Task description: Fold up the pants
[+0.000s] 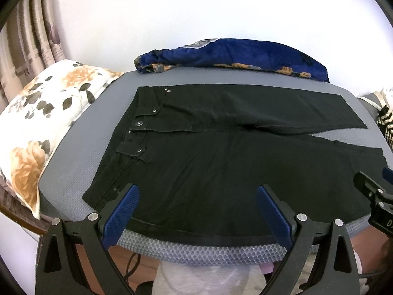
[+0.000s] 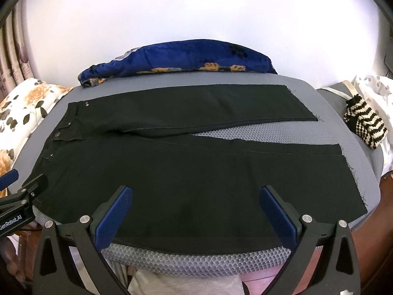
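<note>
Black pants [image 1: 208, 162] lie flat on a grey mesh pad [image 1: 73, 147], waistband to the left, both legs spread to the right with a narrow gap between them. They also show in the right wrist view [image 2: 196, 172]. My left gripper [image 1: 197, 191] is open and empty, hovering over the near edge of the pants by the waist end. My right gripper [image 2: 196, 194] is open and empty over the near leg. The right gripper shows at the edge of the left wrist view [image 1: 373, 191].
A blue floral blanket [image 1: 233, 56] lies bunched behind the pad. A white floral pillow [image 1: 36, 123] sits at the left. A striped crochet pouch [image 2: 366, 125] lies at the right edge. The grey mesh pad [image 2: 270, 132] shows between the legs.
</note>
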